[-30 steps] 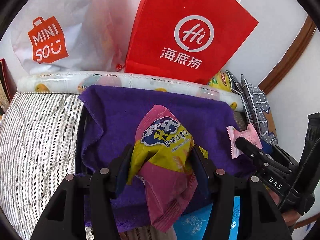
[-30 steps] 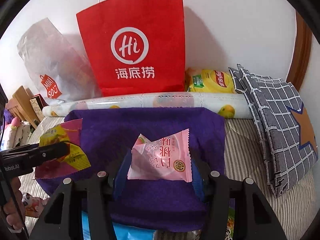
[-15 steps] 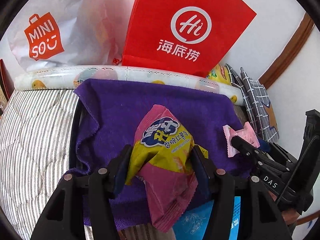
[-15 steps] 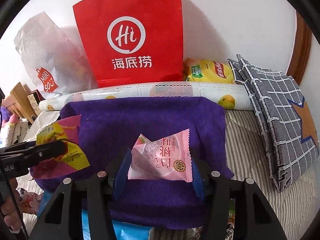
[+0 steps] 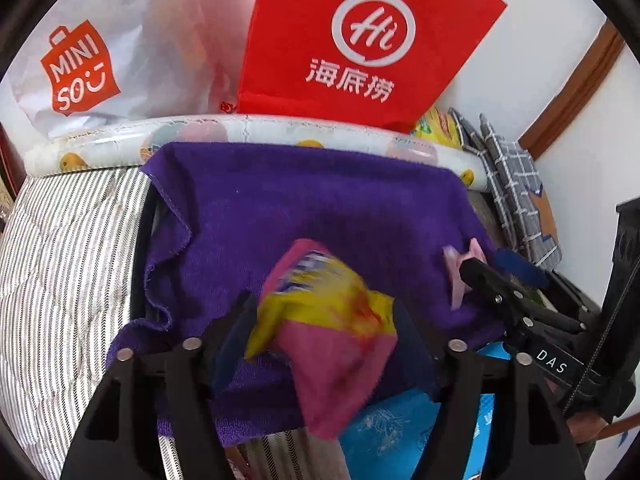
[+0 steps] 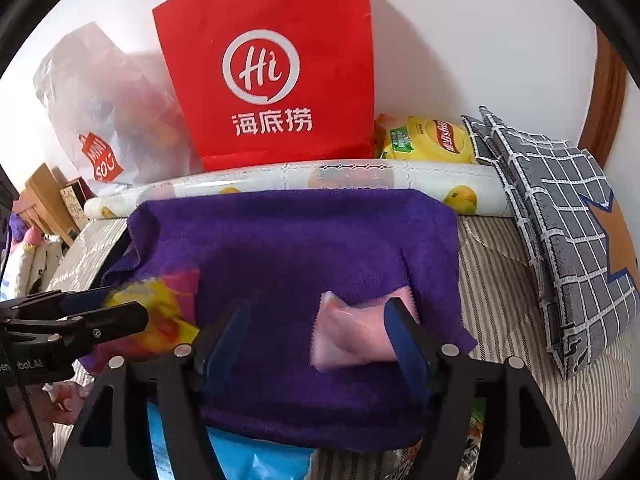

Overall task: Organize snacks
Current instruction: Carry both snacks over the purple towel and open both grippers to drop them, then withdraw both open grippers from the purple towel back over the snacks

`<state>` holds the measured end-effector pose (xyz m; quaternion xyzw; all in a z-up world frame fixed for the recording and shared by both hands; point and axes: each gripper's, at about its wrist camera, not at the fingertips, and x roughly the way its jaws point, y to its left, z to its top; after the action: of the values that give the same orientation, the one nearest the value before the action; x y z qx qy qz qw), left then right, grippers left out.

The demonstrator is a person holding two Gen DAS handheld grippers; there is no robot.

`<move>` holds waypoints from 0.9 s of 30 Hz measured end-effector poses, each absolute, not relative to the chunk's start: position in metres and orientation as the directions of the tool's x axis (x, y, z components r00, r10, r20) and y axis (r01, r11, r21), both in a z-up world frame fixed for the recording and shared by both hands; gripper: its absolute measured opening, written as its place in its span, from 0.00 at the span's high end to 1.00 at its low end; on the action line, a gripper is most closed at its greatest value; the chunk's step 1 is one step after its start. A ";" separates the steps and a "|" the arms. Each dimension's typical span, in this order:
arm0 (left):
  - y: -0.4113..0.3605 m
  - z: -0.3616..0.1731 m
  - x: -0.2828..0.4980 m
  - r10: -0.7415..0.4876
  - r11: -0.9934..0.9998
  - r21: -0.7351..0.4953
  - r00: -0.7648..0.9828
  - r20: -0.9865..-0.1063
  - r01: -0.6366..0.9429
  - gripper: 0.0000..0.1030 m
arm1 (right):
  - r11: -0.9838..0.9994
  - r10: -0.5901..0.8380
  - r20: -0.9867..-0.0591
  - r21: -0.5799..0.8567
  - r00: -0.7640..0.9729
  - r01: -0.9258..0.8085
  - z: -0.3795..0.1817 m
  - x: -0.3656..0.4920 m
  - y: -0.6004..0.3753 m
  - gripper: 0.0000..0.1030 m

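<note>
**Both jaws opening over the purple towel**

In the left wrist view, the left gripper is seen with its jaws opening; the yellow-and-pink snack packet lies blurred between them, and it cannot be told whether the pads touch it. Beneath it the purple towel is spread. At 3 o'clock the right gripper is seen side-on with the pink snack packet at its tip.

In the right wrist view, the right gripper is shown from behind, jaws opening. The pink snack packet is blurred, lies against the right-hand finger and is clear of the left-hand one. At 9 o'clock the left gripper is seen with the yellow-and-pink packet beside it.

Only in this view are the yellow chip bag at 1 o'clock and the whole checked cushion at 3 o'clock shown plainly. In both views the red paper bag is seen at 12 o'clock.
</note>
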<state>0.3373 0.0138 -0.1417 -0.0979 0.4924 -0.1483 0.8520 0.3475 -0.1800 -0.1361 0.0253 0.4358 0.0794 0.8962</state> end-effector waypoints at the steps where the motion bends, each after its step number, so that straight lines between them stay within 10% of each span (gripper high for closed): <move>1: 0.016 -0.139 0.336 -0.357 0.934 -0.323 0.476 -0.803 0.155 0.28 | 0.986 0.169 -0.775 0.127 0.608 -0.113 -0.133 0.345 -0.182 0.33; 27: 0.045 -0.080 0.208 -0.327 0.939 -0.315 0.625 -0.709 0.135 0.24 | 0.992 0.129 -0.661 0.090 0.740 -0.093 -0.050 0.222 -0.180 0.23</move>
<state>0.2083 0.0453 -0.0796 -0.1165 0.4134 -0.1293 0.8938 0.2224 -0.1799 -0.0497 0.0255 0.3559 0.0596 0.9323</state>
